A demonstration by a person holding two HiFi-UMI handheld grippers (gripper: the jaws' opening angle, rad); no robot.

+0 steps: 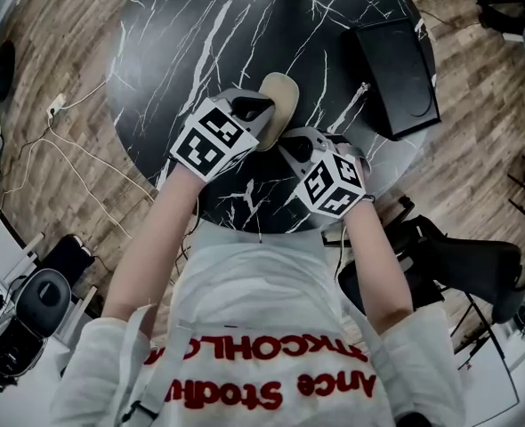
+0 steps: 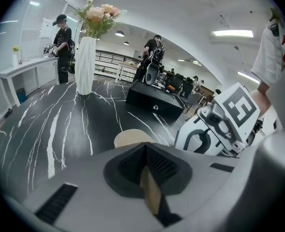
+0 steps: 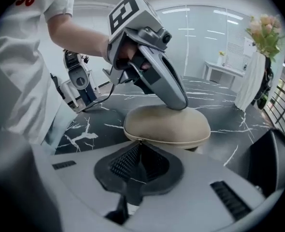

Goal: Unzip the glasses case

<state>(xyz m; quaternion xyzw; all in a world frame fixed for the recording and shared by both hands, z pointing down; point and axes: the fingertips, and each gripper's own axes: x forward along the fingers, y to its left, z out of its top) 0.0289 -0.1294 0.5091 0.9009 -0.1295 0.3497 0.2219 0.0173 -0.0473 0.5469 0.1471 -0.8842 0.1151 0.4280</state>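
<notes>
Two hand-held grippers [image 1: 262, 107] [image 1: 291, 146], one glasses case [image 1: 283, 94], one black box [image 1: 396, 74]

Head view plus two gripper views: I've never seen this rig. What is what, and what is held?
No robot: a person holds a two-jaw gripper in each hand; the marker cubes belong to them. The head view looks down from the person's head; each gripper view looks along its own jaws. On the black marble table are a beige glasses case, a black box and a white vase of flowers. The left gripper has its jaws shut on the case. The right gripper has its jaws shut at the zip seam, perhaps on the pull; too small to confirm.
</notes>
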